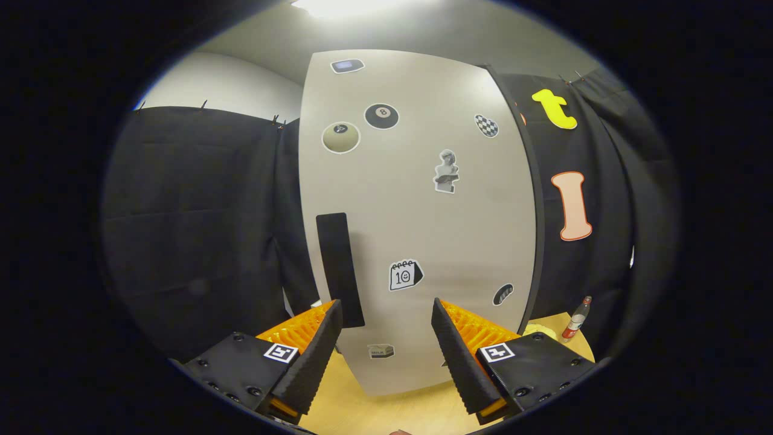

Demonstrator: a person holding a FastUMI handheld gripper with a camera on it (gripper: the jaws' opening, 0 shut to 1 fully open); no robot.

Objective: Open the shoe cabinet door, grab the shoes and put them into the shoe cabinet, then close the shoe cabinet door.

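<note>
One pale, smooth shoe cabinet door [416,211] stood shut ahead on the wooden table [386,411], bearing eight stickers and one flat black rectangular handle [339,269], gripper [386,329] fingers spread apart and empty, one bottle [577,319] at the table's right edge.

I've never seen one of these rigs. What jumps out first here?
A tall pale cabinet door dotted with stickers stands shut just beyond the open tool, with a black handle strip near its left edge. A small bottle stands on the wooden table to the right.
</note>
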